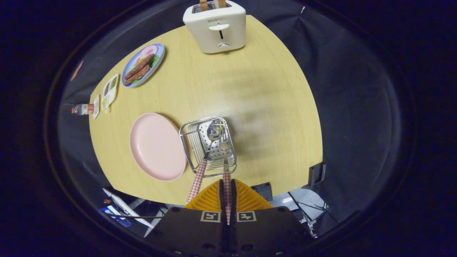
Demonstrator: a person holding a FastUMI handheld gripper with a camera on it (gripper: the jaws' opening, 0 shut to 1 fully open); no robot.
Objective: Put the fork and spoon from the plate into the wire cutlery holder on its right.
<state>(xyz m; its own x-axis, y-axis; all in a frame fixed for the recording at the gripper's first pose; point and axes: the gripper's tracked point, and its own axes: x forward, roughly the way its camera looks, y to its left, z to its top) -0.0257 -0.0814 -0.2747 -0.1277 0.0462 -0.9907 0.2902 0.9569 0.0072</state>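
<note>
Spoon (pixel 214 132) and fork (pixel 225 151) inside wire cutlery holder (pixel 189 150), fork handle pinched by hand-held gripper (pixel 227 185); pink plate (pixel 157 146) bare.

table (pixel 271 107): pale wood grain, yellowish
plate (pixel 155 146): plain pink
wire cutlery holder (pixel 209 146): silver metal, perforated base
spoon (pixel 210 142): shiny silver bowl, red-and-white check handle
fork (pixel 226 157): silver head, red-and-white check handle
toaster (pixel 216 28): cream white, brown slices in slots
far plate (pixel 159 57): light blue rim; brown, pink and green food
bottle (pixel 83 109): red cap, orange-red label
</note>
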